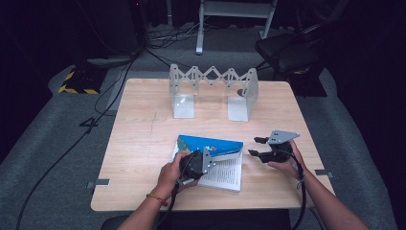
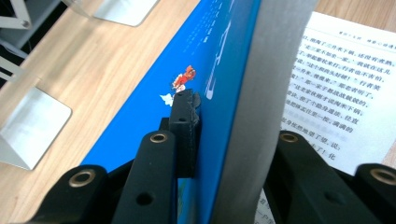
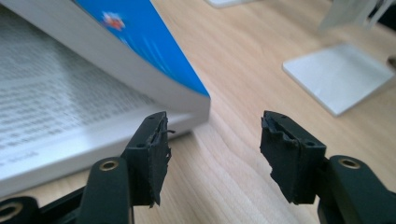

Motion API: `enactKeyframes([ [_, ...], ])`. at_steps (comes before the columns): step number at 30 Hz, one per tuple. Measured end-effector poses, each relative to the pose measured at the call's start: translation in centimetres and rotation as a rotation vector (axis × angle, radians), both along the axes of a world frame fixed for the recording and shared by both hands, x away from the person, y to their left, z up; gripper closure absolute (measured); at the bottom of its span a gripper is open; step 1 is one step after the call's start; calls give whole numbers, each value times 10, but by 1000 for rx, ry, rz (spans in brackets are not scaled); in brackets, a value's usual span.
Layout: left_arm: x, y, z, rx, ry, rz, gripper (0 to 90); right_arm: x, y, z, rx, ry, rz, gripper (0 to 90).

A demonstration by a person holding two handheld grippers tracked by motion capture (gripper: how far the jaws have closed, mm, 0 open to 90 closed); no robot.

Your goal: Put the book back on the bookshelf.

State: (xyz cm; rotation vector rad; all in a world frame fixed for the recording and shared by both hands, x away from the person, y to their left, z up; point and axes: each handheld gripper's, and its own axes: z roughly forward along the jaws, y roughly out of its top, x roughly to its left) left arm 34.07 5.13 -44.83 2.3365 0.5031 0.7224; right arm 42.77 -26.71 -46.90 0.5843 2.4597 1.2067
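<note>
Left gripper [image 1: 210, 155] is clamped on the raised half of the book [image 1: 214, 163]: one jaw lies on the blue cover [image 2: 187, 84], the other sits behind the grey page block [image 2: 261, 93], with the printed page [image 2: 327, 79] lying open beyond it. The book rests on the wooden table [image 1: 143, 143], directly ahead of this gripper and near the person's edge.

Right gripper [image 3: 212, 149] hangs empty, jaws spread wide, just beside the book's free corner [image 3: 198, 100]. It touches nothing; bare wood lies between its pads [image 3: 156, 149].

Judged step: turning or closing the lifted half of the book. To do it well, keep the left clamp near the fore-edge and swing in an arc about the spine, not pulling outward, so the lower half does not slide. The right gripper looks placed to pin the lower pages or catch the corner; it should come in low and flat to avoid creasing paper.

Holder: the folding metal book rack [image 1: 213, 91] stands well ahead of both grippers, at the far side of the table. Its slot between the two end plates holds nothing.
</note>
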Motion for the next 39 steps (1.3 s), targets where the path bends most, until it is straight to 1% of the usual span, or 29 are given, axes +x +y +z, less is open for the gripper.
enactKeyframes([
  [1,1,2,1,-8,4,-3,726,2,3,-3,-25,-3,-1,411],
  [2,1,2,1,-12,3,-4,725,4,7,-8,-64,-3,1,411],
  [5,2,4,2,-17,-2,-9,728,11,13,-20,-78,41,-7,410],
  [6,1,5,3,-25,-6,-7,728,11,13,-20,-78,41,-7,410],
  [8,2,9,6,-46,-4,-10,730,14,17,-26,-93,50,-3,403],
  [9,2,11,7,-56,-11,-8,731,15,19,-28,-103,46,-2,402],
  [11,1,15,9,-84,-18,-7,732,16,20,-28,-78,54,-6,391],
  [12,2,17,10,-93,-13,-7,732,17,21,-28,-70,58,-8,378],
  [13,2,17,10,-98,-14,-8,732,17,22,-28,-53,64,5,374],
  [15,1,18,10,-106,-16,-10,732,15,24,-26,-14,59,21,374],
  [16,1,19,10,-112,-25,-10,731,13,25,-23,13,55,36,393],
  [17,0,21,11,-125,-30,-8,731,11,26,-19,5,17,36,395],
  [18,0,21,12,-140,-33,-9,732,9,24,-17,27,3,35,412],
  [19,0,23,14,-158,-38,-12,732,9,22,-15,64,10,35,430],
  [20,-1,24,15,-183,-44,-12,733,10,19,-12,110,23,38,432],
  [22,0,23,17,-245,-43,-24,734,9,13,-2,165,1,35,443],
  [23,0,21,17,-280,-51,-31,734,8,11,5,186,-11,33,443],
  [24,2,17,17,-348,-34,-56,735,6,9,13,205,-35,21,452],
  [25,4,14,17,-378,-20,-67,732,4,4,26,246,-63,12,453],
  [26,4,11,18,-396,-11,-72,732,2,1,33,260,-79,1,453],
  [27,4,9,18,-402,11,-81,731,1,-2,38,280,-87,-11,454],
  [28,4,9,18,-402,11,-81,730,0,-4,42,296,-89,-11,454],
  [29,3,7,18,-389,21,-90,730,0,-4,42,296,-89,-11,454],
  [30,2,6,18,-370,21,-90,730,-3,-4,46,289,-106,-13,456],
  [31,1,8,19,-358,23,-91,729,-4,-3,47,292,-109,-11,461],
  [32,1,8,19,-358,23,-91,729,-4,-3,47,292,-109,-11,461],
  [33,1,12,20,-376,35,-87,729,-6,-1,49,307,-104,-7,466],
  [36,1,15,20,-380,35,-93,729,-8,1,53,308,-119,4,468],
  [39,3,20,19,-412,52,-100,725,-11,6,60,315,-129,27,476],
])
